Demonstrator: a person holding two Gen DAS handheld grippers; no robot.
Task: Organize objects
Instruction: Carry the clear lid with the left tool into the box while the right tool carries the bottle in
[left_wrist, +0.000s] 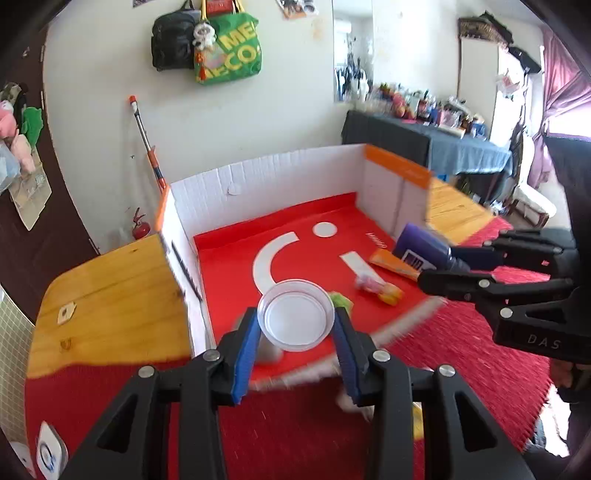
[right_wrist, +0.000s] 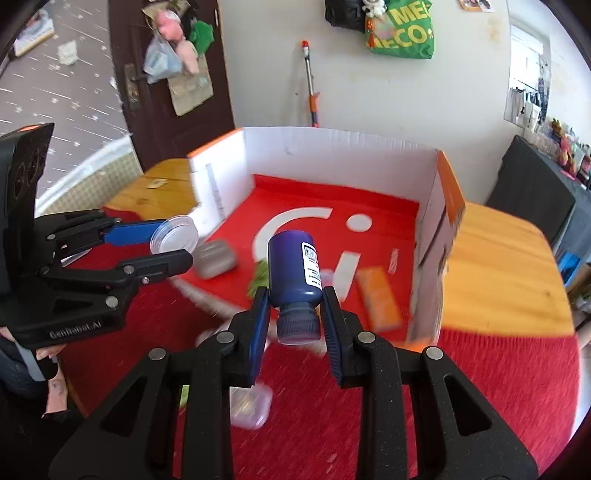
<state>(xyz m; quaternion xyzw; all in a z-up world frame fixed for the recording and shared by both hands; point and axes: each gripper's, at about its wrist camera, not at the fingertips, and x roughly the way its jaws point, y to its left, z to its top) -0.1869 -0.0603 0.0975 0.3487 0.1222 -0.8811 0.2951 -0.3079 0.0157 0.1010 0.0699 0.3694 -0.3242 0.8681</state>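
Observation:
My left gripper (left_wrist: 297, 325) is shut on a clear round plastic dish (left_wrist: 295, 314) and holds it above the front edge of the open box (left_wrist: 266, 177); the dish also shows in the right wrist view (right_wrist: 173, 234). My right gripper (right_wrist: 295, 299) is shut on a dark purple bottle (right_wrist: 293, 269), cap toward the camera, held over the box's front; the bottle also shows in the left wrist view (left_wrist: 424, 247). The box has white walls and a red floor (right_wrist: 314, 206).
Inside the box lie an orange packet (right_wrist: 378, 299), a green item (right_wrist: 260, 275), a small candy-like item (left_wrist: 376, 288) and a grey container (right_wrist: 214, 258). A clear lidded tub (right_wrist: 249, 404) sits on the red mat (left_wrist: 461, 343). Wooden table (left_wrist: 110, 288) flanks the box.

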